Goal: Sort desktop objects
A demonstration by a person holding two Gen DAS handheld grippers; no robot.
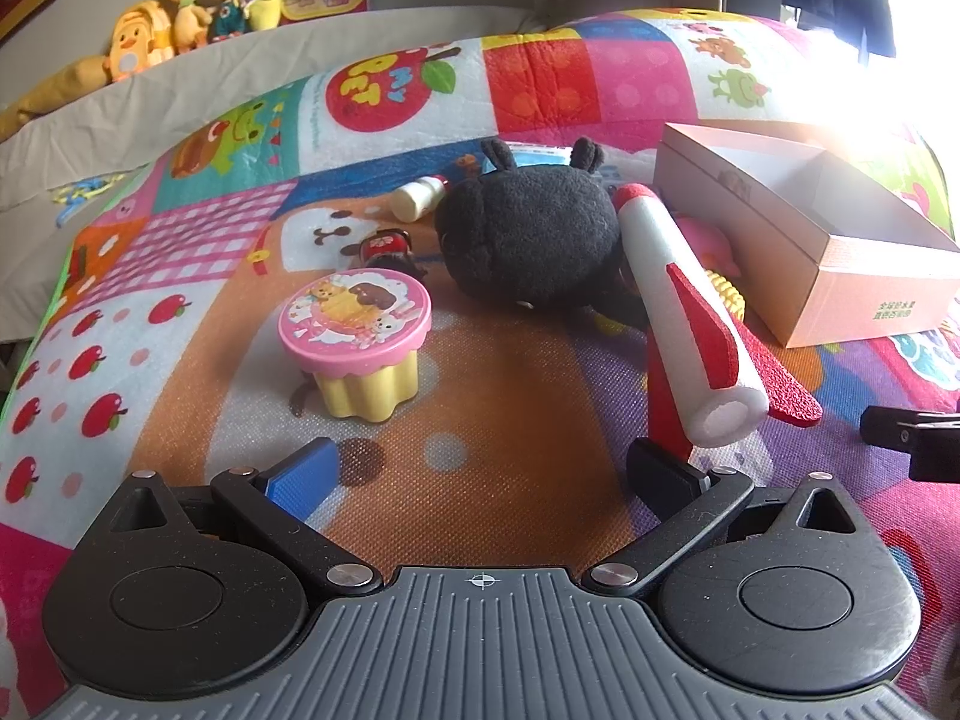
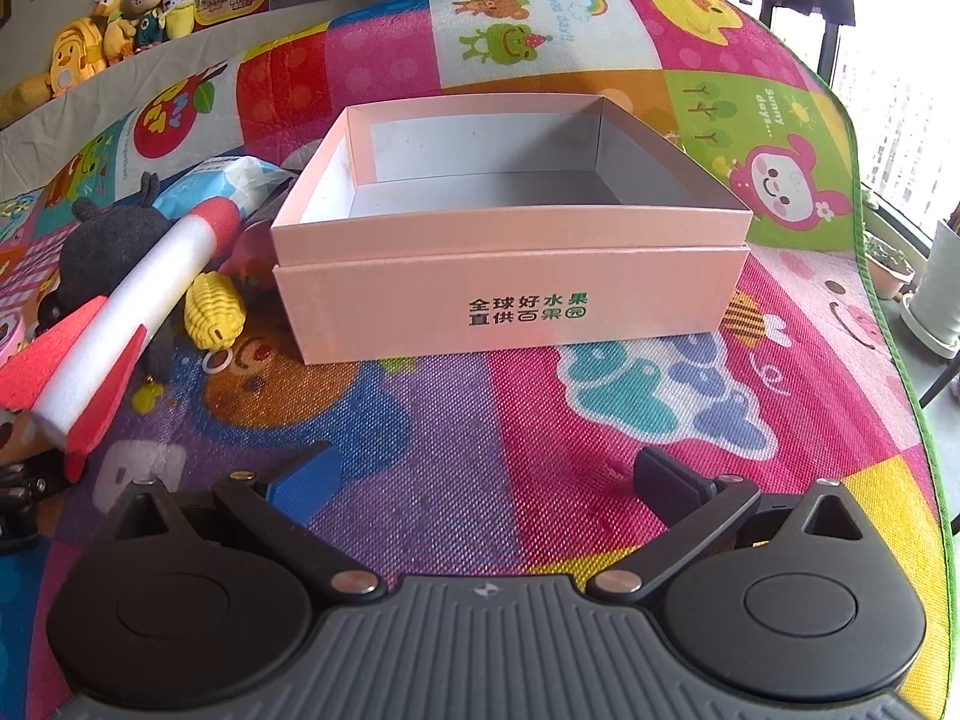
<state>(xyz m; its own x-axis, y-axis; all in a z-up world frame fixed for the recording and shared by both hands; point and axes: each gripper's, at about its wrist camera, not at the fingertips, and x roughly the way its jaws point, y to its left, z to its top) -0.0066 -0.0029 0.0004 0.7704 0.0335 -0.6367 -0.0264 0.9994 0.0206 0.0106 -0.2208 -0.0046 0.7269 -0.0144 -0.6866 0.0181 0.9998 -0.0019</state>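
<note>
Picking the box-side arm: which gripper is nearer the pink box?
Right. The right gripper faces the pink box head-on across bare mat; the left gripper sits off to the box's left, facing the toys.

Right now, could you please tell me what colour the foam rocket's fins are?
Red, on the white foam rocket; the left wrist view shows them best.

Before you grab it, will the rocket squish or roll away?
The foam rocket looks porous at its cut end, so probably light and a bit squishy. Its round body might roll, but the red fins should stop it. It leans on the black plush, so it may slide.
</note>
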